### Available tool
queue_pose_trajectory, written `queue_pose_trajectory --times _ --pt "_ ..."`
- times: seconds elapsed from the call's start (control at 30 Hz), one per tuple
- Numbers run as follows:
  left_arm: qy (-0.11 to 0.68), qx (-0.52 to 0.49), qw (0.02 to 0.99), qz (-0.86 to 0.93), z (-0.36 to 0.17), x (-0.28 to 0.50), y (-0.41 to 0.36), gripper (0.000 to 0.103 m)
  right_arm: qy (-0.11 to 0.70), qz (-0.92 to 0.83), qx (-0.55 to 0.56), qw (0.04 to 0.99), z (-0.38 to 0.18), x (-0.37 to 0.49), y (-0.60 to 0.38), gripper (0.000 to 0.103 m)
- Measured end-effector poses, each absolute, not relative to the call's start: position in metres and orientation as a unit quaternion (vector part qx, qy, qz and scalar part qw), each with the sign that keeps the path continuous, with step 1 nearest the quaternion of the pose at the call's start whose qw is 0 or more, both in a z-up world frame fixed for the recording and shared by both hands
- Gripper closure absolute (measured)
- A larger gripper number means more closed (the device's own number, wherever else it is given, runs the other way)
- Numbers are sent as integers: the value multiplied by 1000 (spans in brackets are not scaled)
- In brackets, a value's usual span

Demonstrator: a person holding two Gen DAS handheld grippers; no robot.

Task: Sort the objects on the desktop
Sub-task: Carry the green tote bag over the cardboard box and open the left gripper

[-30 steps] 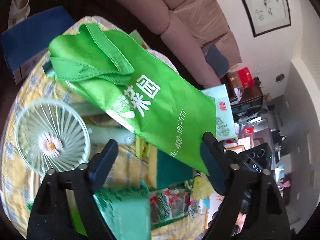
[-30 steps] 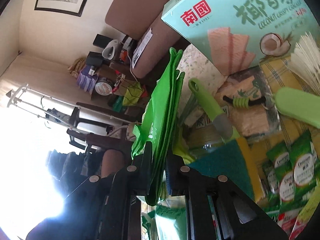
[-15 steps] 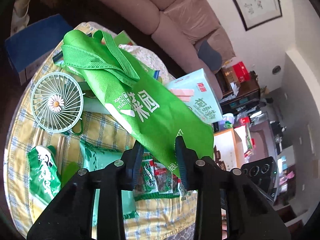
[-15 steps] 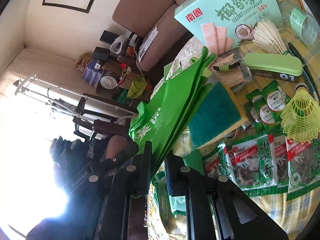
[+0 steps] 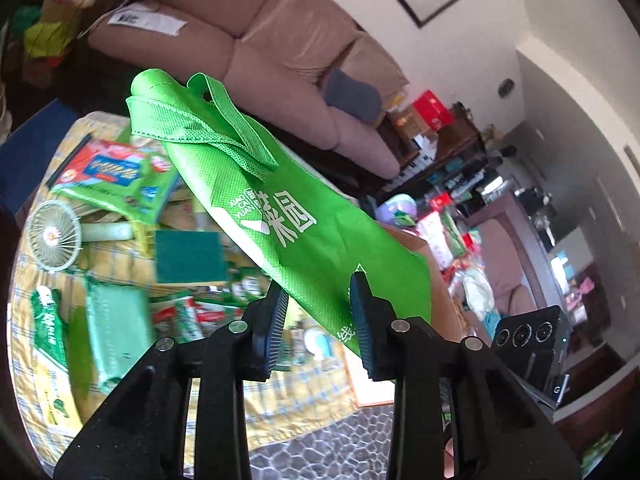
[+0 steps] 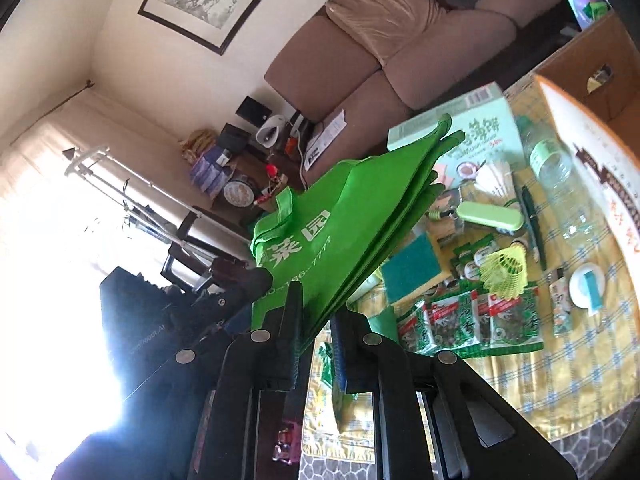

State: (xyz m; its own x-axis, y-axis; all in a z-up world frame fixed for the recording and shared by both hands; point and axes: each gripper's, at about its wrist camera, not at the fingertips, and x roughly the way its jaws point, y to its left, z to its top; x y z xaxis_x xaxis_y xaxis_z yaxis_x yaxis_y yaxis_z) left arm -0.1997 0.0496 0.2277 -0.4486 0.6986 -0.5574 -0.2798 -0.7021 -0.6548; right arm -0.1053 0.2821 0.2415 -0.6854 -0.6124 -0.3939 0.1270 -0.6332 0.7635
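Left wrist view: green bag (image 5: 304,232) held clear above cluttered table (image 5: 280,396), handles folded at far end.
Left gripper (image 5: 318,320): jaws narrowed onto bag's near bottom edge, fabric pinched between pads; folded cloth keeps a modest gap.
Beneath bag: small fan (image 5: 52,236), green sponge (image 5: 188,254), snack packets (image 5: 192,312), all loose on yellow checked cloth.
Beyond table: brown sofa (image 5: 288,76), cardboard box (image 5: 424,264) partly hidden behind bag.

Right wrist view: same bag seen edge-on, several folded layers fanning away from fingers.
Right gripper (image 6: 316,316): jaws nearly closed, clamped on bag's edge with layers between pads.
Table contents: biscuit box (image 6: 480,128), clear bottle (image 6: 556,172), green case (image 6: 490,216), yellow shuttlecock (image 6: 504,270), pen (image 6: 534,224), seaweed packets (image 6: 472,322).
Cardboard box: open-topped, at far right, touching table edge area; inside not visible.

Step in hand: judged as lifting folded bag with both grippers, ahead of opening or relocating it.
Next move calls for: steady two-point hold, then separating layers to find mouth, or carrying bag toward box; which of these, cannot tell.
Risk: thin fabric slipping from pads; hanging end brushing light items below.
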Motion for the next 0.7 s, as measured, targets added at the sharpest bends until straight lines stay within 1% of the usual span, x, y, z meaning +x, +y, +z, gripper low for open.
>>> queue_pose_trajectory --times 0.17,0.3,0.5,0.7 --pt "-216 -434 337 807 251 -177 126 74 -375 -856 304 186 262 -70 349 90" --pt "-199 -441 365 795 257 -161 191 73 -379 -865 290 154 270 -43 403 90" --pt "-169 -461 394 777 256 -146 279 74 -384 -873 281 105 266 -14 471 90" --pt "-140 -481 403 766 240 -146 342 74 -403 -869 276 74 246 -3 522 90"
